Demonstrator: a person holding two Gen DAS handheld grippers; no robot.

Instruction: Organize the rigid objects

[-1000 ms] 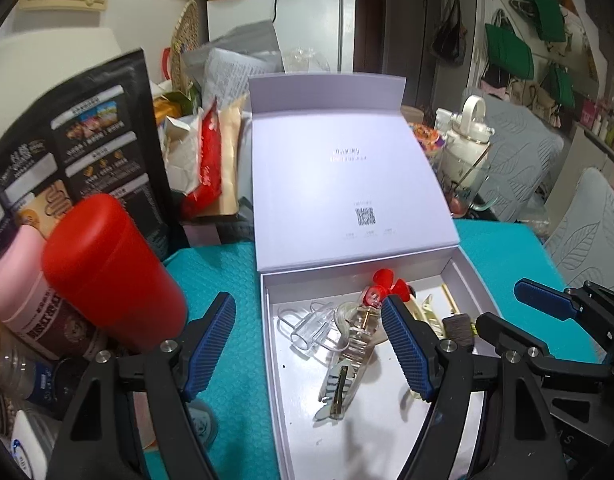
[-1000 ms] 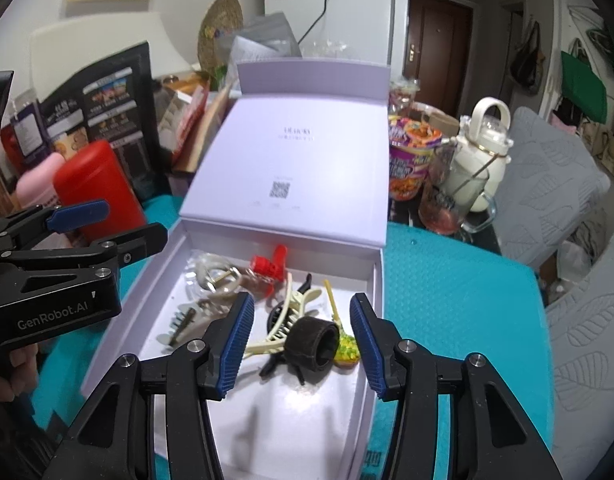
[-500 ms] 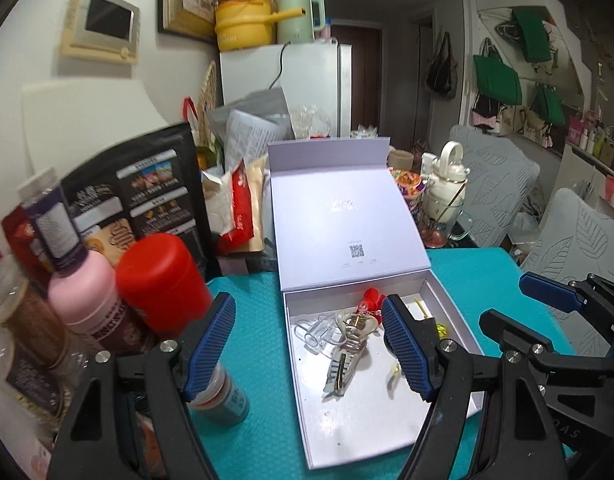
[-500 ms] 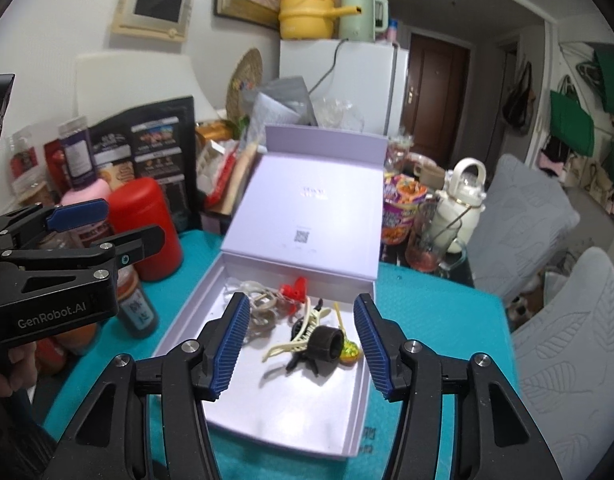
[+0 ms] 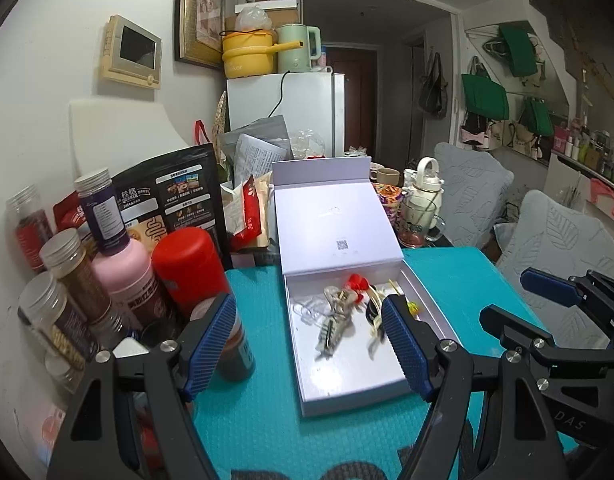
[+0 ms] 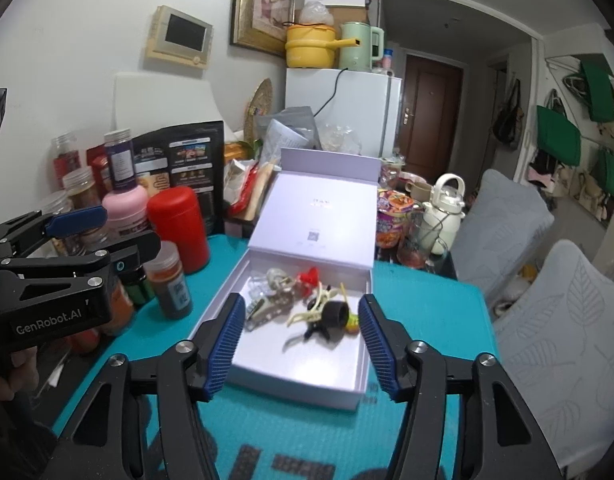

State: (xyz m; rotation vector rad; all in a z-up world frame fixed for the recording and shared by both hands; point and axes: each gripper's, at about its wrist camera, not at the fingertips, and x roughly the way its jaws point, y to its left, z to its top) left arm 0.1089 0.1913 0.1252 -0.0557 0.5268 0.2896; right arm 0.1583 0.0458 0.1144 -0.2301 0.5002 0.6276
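Both tools, left tool [image 5: 307, 344] and right tool [image 6: 299, 340], hover empty, jaws wide, the right's just opening; white box [image 6: 359, 394] of hair clips [image 6: 319, 314] lies ahead, below, nearer the right.

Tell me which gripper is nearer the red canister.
Left. The left gripper hangs just in front of the red canister; the right gripper is off to its right, over the white box.

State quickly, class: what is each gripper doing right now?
Left gripper: open, holding nothing.
Right gripper: open, jaws have just been opening, holding nothing.
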